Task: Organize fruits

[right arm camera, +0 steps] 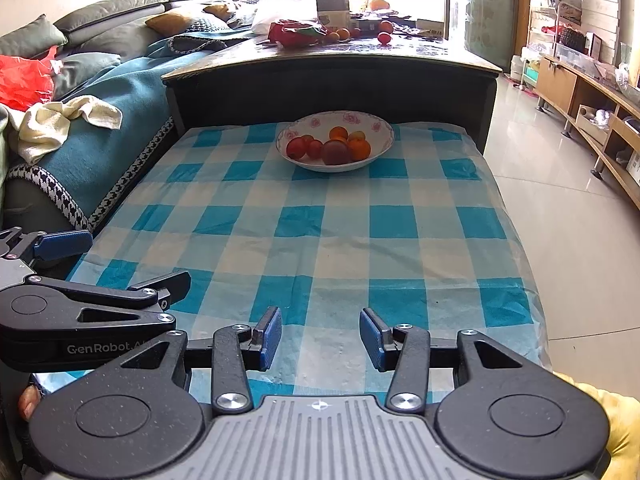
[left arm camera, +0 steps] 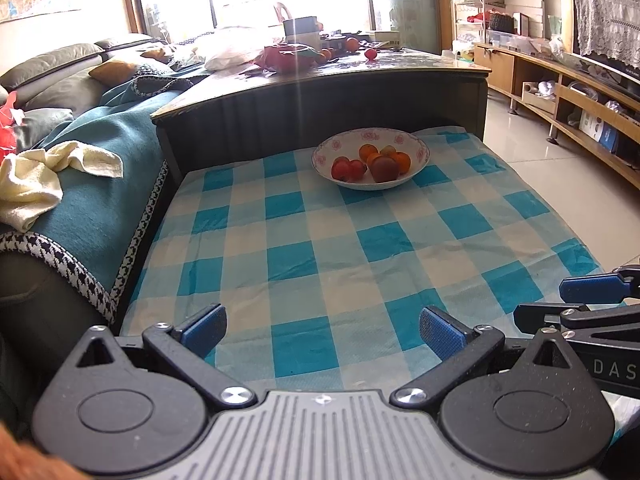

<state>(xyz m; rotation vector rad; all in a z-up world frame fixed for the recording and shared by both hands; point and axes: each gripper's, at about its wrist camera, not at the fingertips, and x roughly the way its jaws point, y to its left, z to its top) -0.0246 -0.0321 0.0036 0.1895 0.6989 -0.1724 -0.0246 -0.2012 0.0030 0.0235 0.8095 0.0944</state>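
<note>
Your left tongs [left arm camera: 322,330] and right tongs [right arm camera: 320,338] gape empty; one bowl [left arm camera: 416,146] of six-odd fruits [left arm camera: 384,168] sits at the checked desk's [left arm camera: 320,248] far edge, beside a sofa [left arm camera: 96,184].

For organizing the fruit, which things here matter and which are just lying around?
Job: bowl, red fruits, oranges, dark round fruit.
Lying about: yellow towel, red bag, clutter on the higher table.

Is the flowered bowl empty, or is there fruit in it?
Not empty: the bowl holds several red and orange fruits.
</note>
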